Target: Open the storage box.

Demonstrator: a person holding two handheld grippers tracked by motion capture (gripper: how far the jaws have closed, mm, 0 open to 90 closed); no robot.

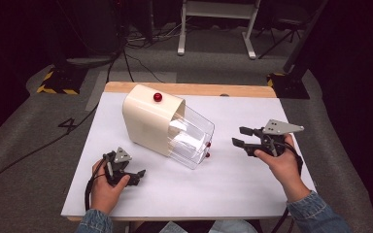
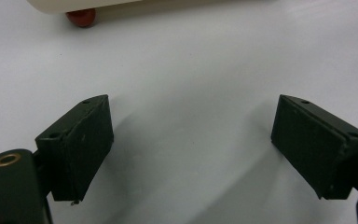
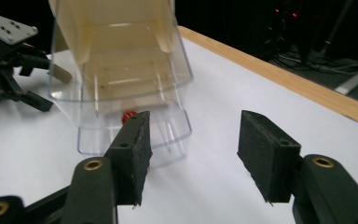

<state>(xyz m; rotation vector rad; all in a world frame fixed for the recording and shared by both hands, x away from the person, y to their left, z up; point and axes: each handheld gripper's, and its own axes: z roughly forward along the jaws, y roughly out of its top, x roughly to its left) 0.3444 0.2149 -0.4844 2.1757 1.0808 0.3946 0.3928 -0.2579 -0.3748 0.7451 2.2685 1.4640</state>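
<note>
A cream box (image 1: 148, 119) with a clear plastic cover (image 1: 192, 138) lies on its side in the middle of the white table (image 1: 233, 184). A red knob (image 1: 158, 97) sits on its top, and small red knobs (image 1: 207, 149) show at the clear end. My left gripper (image 1: 138, 175) rests open near the front left, with bare table between its pads (image 2: 81, 144) and a red knob (image 2: 80, 17) ahead. My right gripper (image 1: 240, 136) is held open to the right of the clear cover (image 3: 121, 93), its pads (image 3: 133, 156) empty.
The table's wooden far edge (image 1: 194, 88) runs behind the box. Grey carpet, cables and a yellow-black striped stand base (image 1: 58, 80) lie beyond the table. White desk legs (image 1: 216, 29) stand at the back. The left gripper (image 3: 9, 70) is seen past the cover in the right gripper view.
</note>
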